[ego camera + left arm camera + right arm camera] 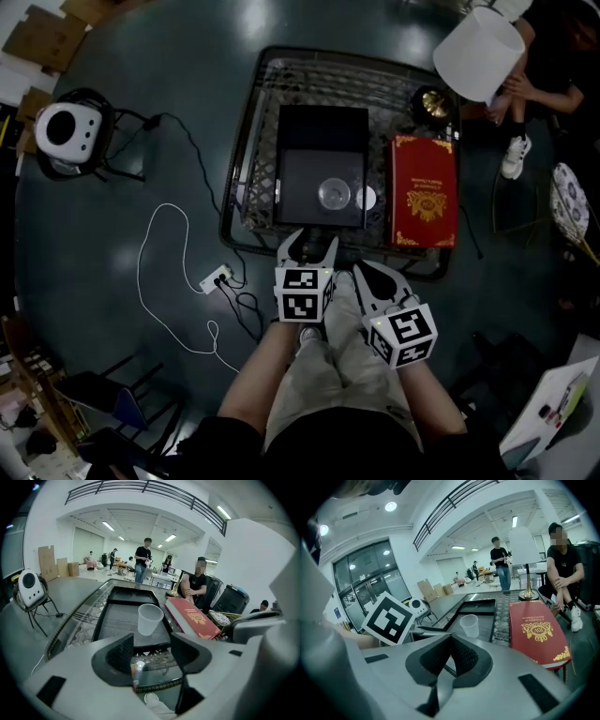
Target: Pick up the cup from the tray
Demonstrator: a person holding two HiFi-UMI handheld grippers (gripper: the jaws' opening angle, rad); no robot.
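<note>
Left tongs (307, 246) stand wide, and I see nothing between the pads. In the left gripper view the left tongs (152, 651) point down along the black tray (117, 616), and the cup (150, 618) shows straight ahead beyond the gap, clear of both pads. Right tongs (362, 272) are closed tip to tip and empty; the right gripper view shows the right tongs (451, 641) with the pads meeting.

The cup (335, 194) is clear plastic and stands upright on the tray (309, 131), in the half of the tray nearer me and toward its right side. From the right gripper view the cup (469, 625) sits ahead and slightly right of the closed tips.

The tray lies on a glass-topped surface (258, 169) with a lattice frame. A red book (424, 190) lies flat just beside the tray on its right. A lamp (478, 53) with a white shade stands at the far right corner of the surface.

In the head view both tongs sit at the near edge of the surface, side by side, the left one farther forward, neither touching the cup.
</note>
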